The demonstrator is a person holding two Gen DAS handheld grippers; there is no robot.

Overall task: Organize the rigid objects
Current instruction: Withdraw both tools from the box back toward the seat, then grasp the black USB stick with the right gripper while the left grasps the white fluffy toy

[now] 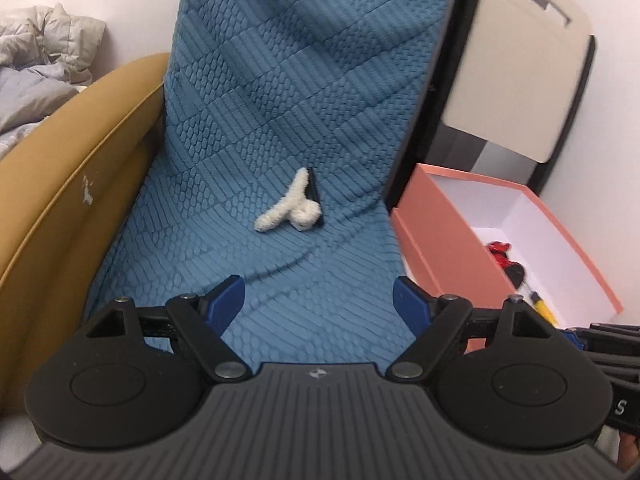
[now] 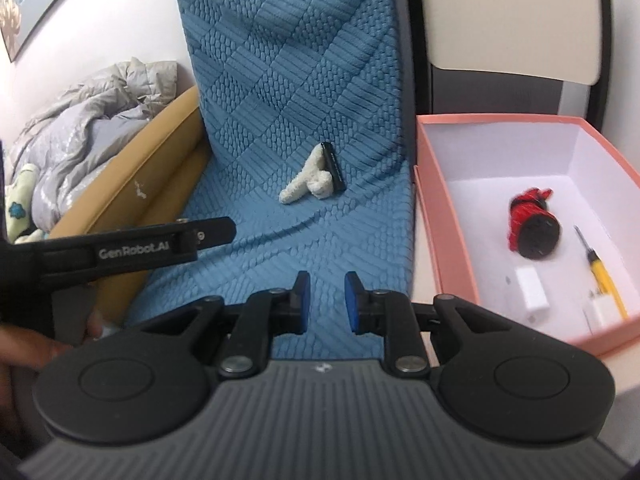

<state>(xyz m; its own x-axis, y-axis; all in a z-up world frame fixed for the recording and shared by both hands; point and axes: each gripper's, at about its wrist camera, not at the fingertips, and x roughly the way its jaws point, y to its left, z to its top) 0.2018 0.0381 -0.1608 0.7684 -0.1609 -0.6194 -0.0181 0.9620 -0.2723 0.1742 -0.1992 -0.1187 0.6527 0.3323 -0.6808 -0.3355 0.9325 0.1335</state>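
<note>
A slim black bar [image 2: 333, 167] lay on the blue quilted cover [image 2: 280, 80], touching a white fuzzy piece [image 2: 306, 184], its long axis running away from both grippers. The left gripper [image 1: 319, 300], jaws wide apart and empty, faced it nearly straight on; the right gripper [image 2: 327, 300] sat nearly together, empty. The pink box [image 2: 448, 240] stood right.

quilted cloth cover [image 1: 304, 92], fuzzy toy [image 1: 286, 206] (white)
</note>
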